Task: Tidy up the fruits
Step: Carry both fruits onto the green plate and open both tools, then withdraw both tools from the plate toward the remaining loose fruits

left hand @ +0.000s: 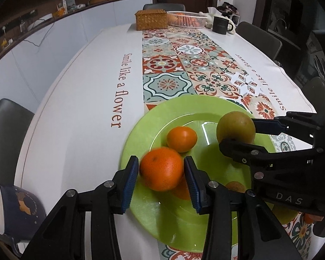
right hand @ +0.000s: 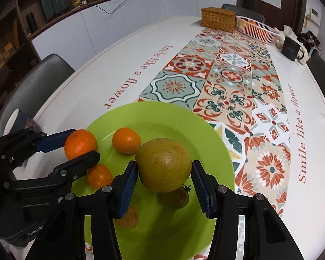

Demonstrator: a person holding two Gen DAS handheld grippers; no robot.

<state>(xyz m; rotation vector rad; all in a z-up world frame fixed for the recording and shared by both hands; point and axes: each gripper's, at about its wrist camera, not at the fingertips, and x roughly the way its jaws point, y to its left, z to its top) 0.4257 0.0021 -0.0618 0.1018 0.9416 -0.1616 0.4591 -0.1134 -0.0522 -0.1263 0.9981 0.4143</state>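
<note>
— Left gripper first: gripping what?

— Clamped on a large orange, blue pads pressing its two sides, jaws parted only as far as the fruit is wide. Carried just above the near left part of a green plate, with a dim reflection on the glaze underneath.

— And right gripper?

— Closed likewise, on a green-yellow fruit, rounder and bigger than the orange. Pinched at its widest, one ribbed pad on each flank, a small dimple facing the lens. Hangs over the plate's middle without resting on it; mirrored faintly below.

— Touching each other?

— No. Side by side over the same plate, fruits apart.

— Anything lying on the plate itself?

— One small orange, sitting on the glaze between the two held fruits and a little beyond them, clear of both grippers.

— Setting?

— White tablecloth printed "Smile like a flower", patterned tile runner down the centre, plate straddling both. At the far end, well apart: wicker box, white basket with orange fruit inside, black mug. Dark blue mug near the left edge, beside the left gripper. Dark chairs around the table.
</note>
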